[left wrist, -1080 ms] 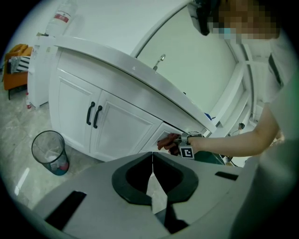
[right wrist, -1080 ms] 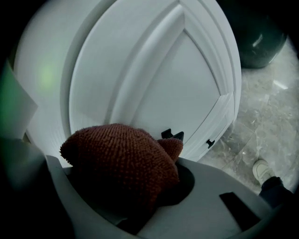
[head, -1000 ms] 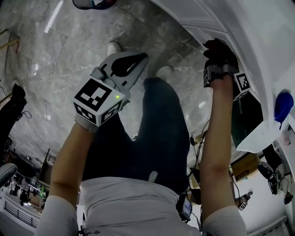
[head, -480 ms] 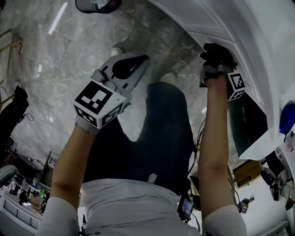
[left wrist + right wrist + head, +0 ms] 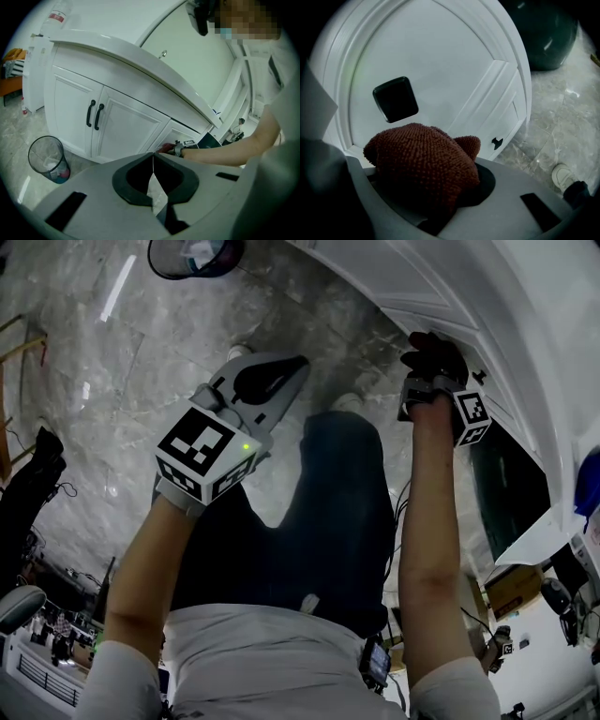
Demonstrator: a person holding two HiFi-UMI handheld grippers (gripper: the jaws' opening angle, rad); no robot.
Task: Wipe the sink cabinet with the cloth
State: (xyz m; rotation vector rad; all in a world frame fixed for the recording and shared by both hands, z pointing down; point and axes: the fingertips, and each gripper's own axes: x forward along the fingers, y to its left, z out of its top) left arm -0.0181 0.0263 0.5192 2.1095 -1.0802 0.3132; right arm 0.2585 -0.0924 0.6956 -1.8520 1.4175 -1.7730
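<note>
Right gripper: jaws closed on the cloth, their tips buried under it
Cloth: reddish-brown, nubby, bunched into a mound (one lobe pokes out to the right)
Sink cabinet: white panelled front, close behind the cloth; contact unclear
Square knob: black, just above the cloth
Small knob: black, on the lower panel
Floor: grey marble, at right
Shoe: pale, lower right
</note>
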